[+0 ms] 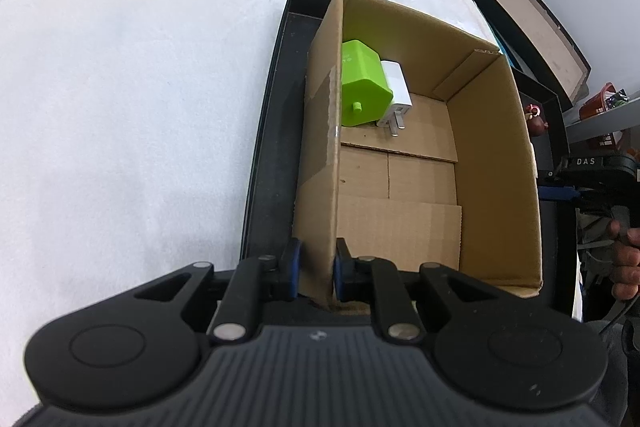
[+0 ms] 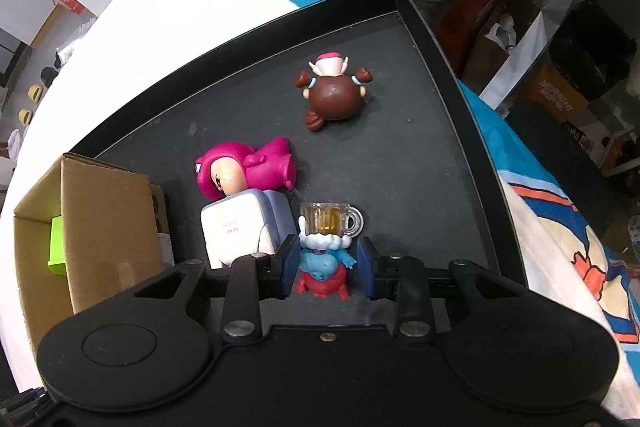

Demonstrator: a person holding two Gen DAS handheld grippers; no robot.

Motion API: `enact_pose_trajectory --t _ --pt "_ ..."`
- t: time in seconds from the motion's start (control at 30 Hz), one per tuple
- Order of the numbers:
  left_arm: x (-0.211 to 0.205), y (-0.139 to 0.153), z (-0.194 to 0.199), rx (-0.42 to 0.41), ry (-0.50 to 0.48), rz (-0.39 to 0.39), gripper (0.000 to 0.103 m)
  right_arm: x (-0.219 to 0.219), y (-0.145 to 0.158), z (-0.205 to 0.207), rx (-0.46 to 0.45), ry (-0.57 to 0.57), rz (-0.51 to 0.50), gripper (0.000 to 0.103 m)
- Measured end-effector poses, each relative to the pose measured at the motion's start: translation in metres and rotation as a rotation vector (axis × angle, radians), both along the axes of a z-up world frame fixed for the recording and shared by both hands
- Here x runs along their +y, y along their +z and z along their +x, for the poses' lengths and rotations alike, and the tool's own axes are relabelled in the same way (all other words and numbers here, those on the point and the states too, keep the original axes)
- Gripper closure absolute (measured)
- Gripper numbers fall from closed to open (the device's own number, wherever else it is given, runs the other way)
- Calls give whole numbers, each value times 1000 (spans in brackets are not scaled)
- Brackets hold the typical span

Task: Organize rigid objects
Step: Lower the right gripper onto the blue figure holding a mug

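In the left wrist view my left gripper (image 1: 316,269) is shut on the left wall of an open cardboard box (image 1: 324,131) standing in a black tray (image 1: 272,131). Inside the box lie a green block (image 1: 362,89) and a white charger plug (image 1: 396,91). In the right wrist view my right gripper (image 2: 328,267) is open around a small blue-and-red figure with a beer mug (image 2: 326,247) on the black tray (image 2: 452,131). A white-grey cube toy (image 2: 244,227), a pink figure (image 2: 248,167) and a brown-haired doll (image 2: 334,93) also lie on the tray.
The box (image 2: 100,223) stands at the tray's left end, close to the white cube. The tray sits on a white cloth (image 1: 120,87) with a blue patterned edge (image 2: 560,235). Other boxes and clutter lie beyond the table on the right (image 1: 528,23).
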State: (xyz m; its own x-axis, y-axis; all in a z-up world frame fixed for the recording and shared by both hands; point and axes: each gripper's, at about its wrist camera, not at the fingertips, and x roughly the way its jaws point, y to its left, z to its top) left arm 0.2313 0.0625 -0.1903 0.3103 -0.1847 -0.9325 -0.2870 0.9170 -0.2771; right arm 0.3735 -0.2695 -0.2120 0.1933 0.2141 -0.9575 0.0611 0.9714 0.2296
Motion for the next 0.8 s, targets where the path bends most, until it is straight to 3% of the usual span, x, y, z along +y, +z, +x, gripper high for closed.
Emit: enact_pose_trajectory --t 0.3,0.8 --pt "-2 -1 1 2 -1 8 87 -4 -3 -5 13 -29 6 80" --pt "-2 0 0 -3 -22 19 87 -18 3 -23 20 -27 -61 75"
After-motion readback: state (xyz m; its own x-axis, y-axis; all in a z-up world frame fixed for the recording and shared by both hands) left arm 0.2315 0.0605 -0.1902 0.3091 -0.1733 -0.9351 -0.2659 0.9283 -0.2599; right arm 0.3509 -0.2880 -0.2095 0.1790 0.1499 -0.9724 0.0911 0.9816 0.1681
